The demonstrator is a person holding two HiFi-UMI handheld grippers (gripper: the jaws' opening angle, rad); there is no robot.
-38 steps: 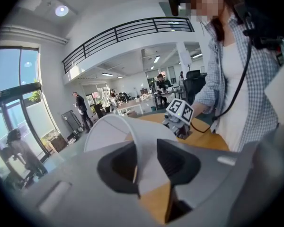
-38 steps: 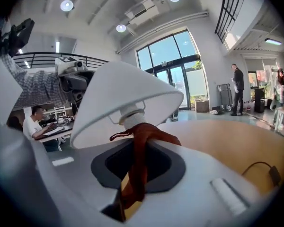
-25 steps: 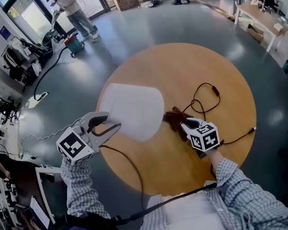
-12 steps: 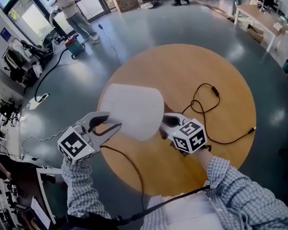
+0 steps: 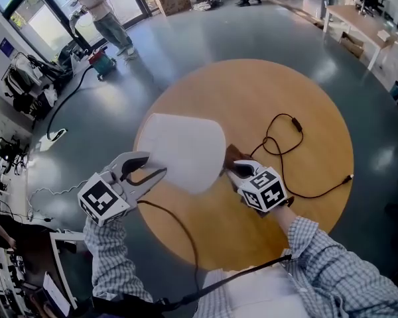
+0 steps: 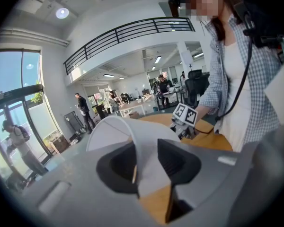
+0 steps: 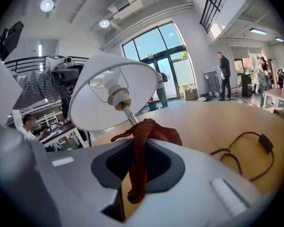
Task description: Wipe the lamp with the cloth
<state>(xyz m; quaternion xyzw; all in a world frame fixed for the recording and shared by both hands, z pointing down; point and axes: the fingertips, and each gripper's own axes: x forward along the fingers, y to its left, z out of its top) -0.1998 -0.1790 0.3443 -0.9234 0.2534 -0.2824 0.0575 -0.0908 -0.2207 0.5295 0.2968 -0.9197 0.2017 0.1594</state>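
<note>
The lamp is tipped over the round wooden table (image 5: 265,91), and its white shade (image 5: 186,151) points left. My left gripper (image 5: 156,165) is shut on the shade's rim; the left gripper view shows the thin shade wall (image 6: 118,131) running between its pads (image 6: 177,160). My right gripper (image 5: 231,167) is shut on a rust-brown cloth (image 7: 149,131). It holds the cloth against the metal stem (image 7: 129,115) just below the shade's open underside (image 7: 104,93). A bit of the cloth (image 5: 233,154) shows beside the shade in the head view.
The lamp's black cord (image 5: 285,144) loops over the right half of the table, with its switch (image 7: 265,143) lying on the wood. Around the table is grey floor. A person (image 5: 96,8) with a vacuum stands far off at the upper left.
My right gripper has moved left and a little up with the cloth, in against the lamp beside the shade. The left gripper and the shade have stayed put.
</note>
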